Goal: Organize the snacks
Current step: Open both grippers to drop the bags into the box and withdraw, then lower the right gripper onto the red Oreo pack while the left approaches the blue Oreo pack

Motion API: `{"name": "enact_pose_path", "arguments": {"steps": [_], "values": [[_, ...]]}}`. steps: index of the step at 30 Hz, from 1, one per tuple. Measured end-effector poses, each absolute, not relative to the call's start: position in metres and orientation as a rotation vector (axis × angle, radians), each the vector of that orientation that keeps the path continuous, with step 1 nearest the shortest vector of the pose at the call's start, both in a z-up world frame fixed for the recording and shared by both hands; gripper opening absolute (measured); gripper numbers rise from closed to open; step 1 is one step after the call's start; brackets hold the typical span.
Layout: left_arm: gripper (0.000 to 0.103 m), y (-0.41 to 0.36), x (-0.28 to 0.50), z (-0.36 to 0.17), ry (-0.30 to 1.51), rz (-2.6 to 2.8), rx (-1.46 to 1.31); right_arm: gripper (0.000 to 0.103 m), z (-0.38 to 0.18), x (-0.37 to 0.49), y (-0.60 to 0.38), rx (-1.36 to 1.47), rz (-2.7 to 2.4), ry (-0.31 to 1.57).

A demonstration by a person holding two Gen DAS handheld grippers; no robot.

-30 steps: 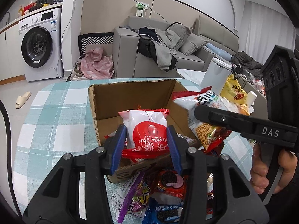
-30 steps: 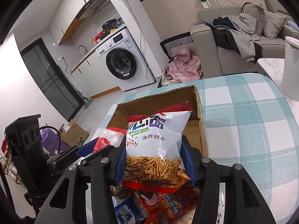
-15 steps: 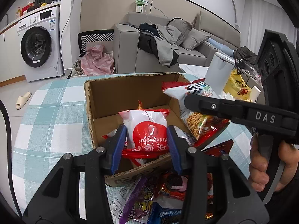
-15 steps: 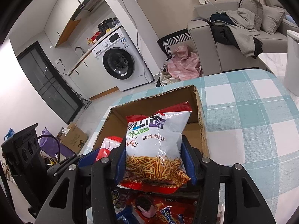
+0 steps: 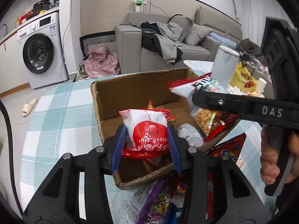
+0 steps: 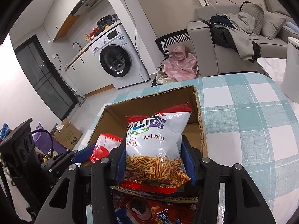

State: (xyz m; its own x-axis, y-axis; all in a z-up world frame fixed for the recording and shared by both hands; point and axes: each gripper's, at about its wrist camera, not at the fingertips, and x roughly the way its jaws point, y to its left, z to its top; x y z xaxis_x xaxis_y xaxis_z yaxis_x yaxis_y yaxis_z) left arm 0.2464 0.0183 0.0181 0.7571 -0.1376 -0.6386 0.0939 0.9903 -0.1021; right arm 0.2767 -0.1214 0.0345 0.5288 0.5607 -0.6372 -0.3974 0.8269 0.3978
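My left gripper is shut on a white and red snack bag and holds it over the near part of an open cardboard box. My right gripper is shut on a white bag of fried sticks and holds it over the box near its front edge. In the left wrist view the right gripper comes in from the right with that bag. In the right wrist view the left gripper's bag shows at the left. A white packet lies in the box.
Several loose snack packets lie on the checked tablecloth in front of the box, also in the right wrist view. A white cylinder and a yellow bag stand beyond the table's right side.
Both grippers have moved forward with their bags, from above the loose packets to over the box. Both stay shut on their bags.
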Motion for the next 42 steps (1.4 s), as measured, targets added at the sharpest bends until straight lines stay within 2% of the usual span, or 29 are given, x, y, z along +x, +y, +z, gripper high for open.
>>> {"name": "enact_pose_path", "arguments": {"steps": [9,10,12,14,17,21,23,25,42], "values": [[0.042,0.015,0.244,0.023,0.720,-0.122,-0.071,0.056,0.035,0.274,-0.121,0.201,0.558,0.846],[0.042,0.013,0.243,0.025,0.719,-0.128,-0.067,0.059,0.036,0.272,-0.121,0.195,0.567,0.841],[0.043,0.009,0.240,0.027,0.713,-0.132,-0.052,0.075,0.041,0.265,-0.123,0.188,0.580,0.814],[0.052,0.005,0.237,0.030,0.708,-0.119,-0.039,0.082,0.046,0.258,-0.126,0.177,0.586,0.784],[0.081,0.002,0.229,0.037,0.694,-0.097,-0.032,0.090,0.055,0.245,-0.133,0.155,0.571,0.747],[0.086,-0.006,0.216,0.044,0.690,-0.113,-0.034,0.102,0.064,0.231,-0.146,0.156,0.554,0.726],[0.096,-0.011,0.209,0.047,0.691,-0.115,-0.024,0.103,0.066,0.226,-0.151,0.153,0.557,0.728],[0.102,-0.015,0.201,0.049,0.680,-0.115,-0.017,0.103,0.067,0.218,-0.156,0.149,0.552,0.730],[0.102,0.003,0.133,0.055,0.647,-0.078,-0.108,0.103,0.049,0.165,-0.177,0.131,0.519,0.766]]}}
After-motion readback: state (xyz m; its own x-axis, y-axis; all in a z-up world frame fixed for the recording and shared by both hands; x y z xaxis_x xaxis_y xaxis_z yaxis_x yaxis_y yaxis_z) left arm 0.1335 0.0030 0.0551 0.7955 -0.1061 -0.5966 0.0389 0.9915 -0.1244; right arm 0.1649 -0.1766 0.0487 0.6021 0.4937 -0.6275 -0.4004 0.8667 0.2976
